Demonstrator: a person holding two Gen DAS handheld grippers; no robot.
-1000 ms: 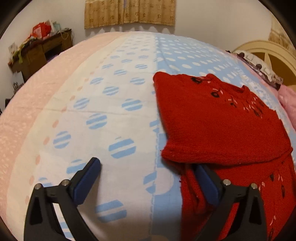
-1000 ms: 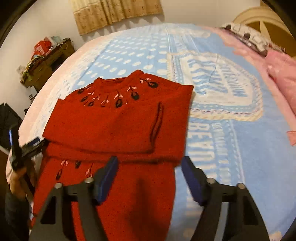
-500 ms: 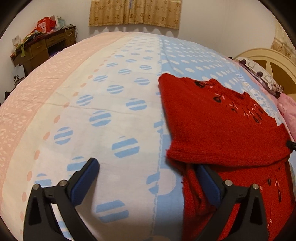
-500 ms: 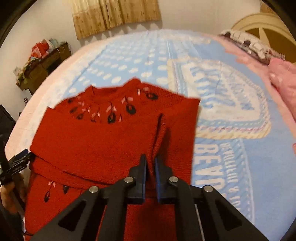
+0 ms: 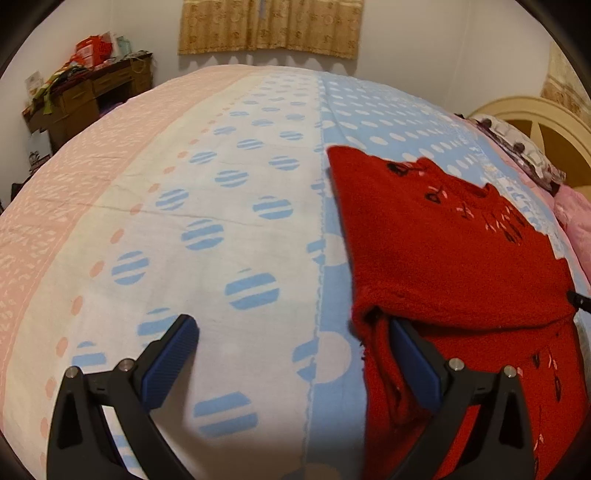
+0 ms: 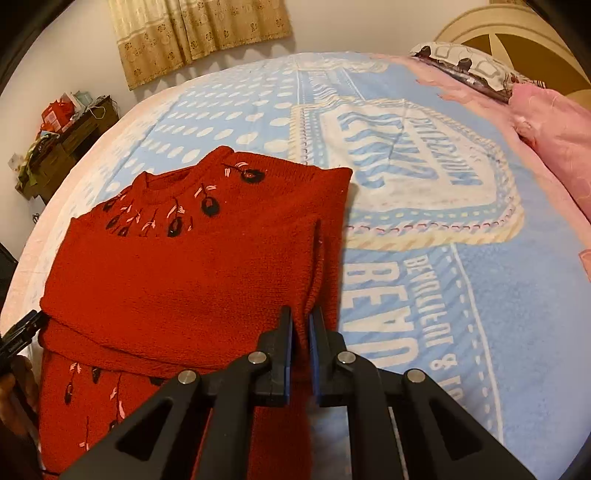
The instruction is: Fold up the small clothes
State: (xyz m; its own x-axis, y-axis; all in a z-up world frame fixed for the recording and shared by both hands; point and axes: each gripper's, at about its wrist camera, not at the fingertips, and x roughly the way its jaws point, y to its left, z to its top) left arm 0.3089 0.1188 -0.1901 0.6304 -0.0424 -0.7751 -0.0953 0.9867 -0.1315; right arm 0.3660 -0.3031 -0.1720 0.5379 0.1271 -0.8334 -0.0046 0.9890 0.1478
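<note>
So the red sweater [image 6: 177, 273] is lying flat on the bed [image 6: 461, 295], on the blue part of the cover, with its top section already folded down over the lower body so the neckline with the dark cherry stitching faces up. The right tongs [image 6: 300, 343] are clamped tight on a raised ridge of knit at the sweater's right edge, right where the fold ends; blue pads are nearly touching with just fabric pinched between them. The left tongs [image 5: 291, 350] are wide open, hovering low at the opposite side: one pad sits over bare bedspread, the other is tucked up against the folded edge of the sweater [image 5: 454, 266], not squeezing anything. Around that, there's a pink blanket [image 6: 554, 129] by the headboard, a cluttered desk [image 5: 88, 92] in the corner and a tan curtain [image 5: 269, 26] on the far wall.
</note>
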